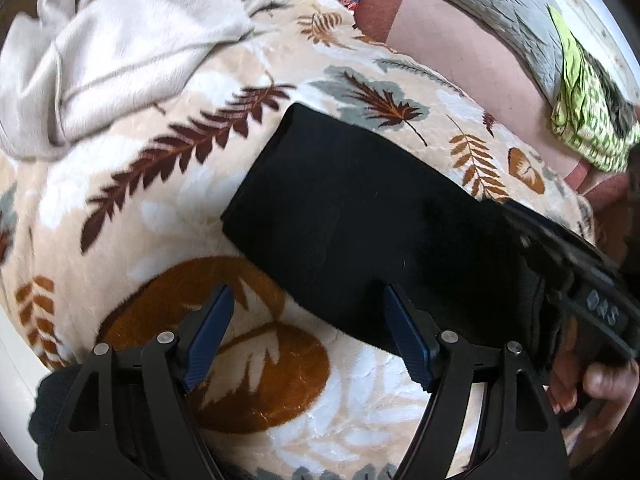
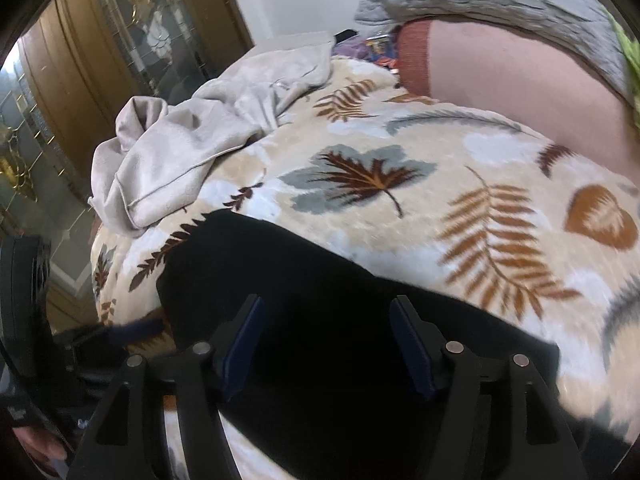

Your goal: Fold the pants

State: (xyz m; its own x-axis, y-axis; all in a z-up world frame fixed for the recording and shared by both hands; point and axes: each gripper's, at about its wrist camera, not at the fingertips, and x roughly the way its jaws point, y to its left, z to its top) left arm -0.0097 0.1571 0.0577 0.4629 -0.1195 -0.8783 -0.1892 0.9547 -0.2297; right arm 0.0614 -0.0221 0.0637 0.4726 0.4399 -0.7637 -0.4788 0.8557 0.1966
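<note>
Pants of plain black fabric [image 1: 360, 216], already doubled into a compact oblong, lie flat on the plush cream blanket with brown and grey leaf print [image 1: 132, 200] that covers the bed. In the left wrist view the oblong's long axis runs diagonally, from a squared end up and left of centre down toward the lower right, where it passes under the right hand-held gripper [image 1: 576, 280] coming in from that edge. The left hand-held gripper [image 1: 308, 336] sits at the near long edge: its right blue pad overlaps the black cloth, its left pad is over bare blanket, so the hem runs between the jaws — wide apart, holding nothing.

In the right wrist view the right hand-held gripper [image 2: 326, 342] hangs directly over the dark fabric, jaws well spread, no cloth pinched between the pads. By my reading the right hand is nearer the middle of the bundle, the left nearer its edge. A crumpled beige garment [image 1: 120, 48] lies well apart, toward the far corner.
</note>
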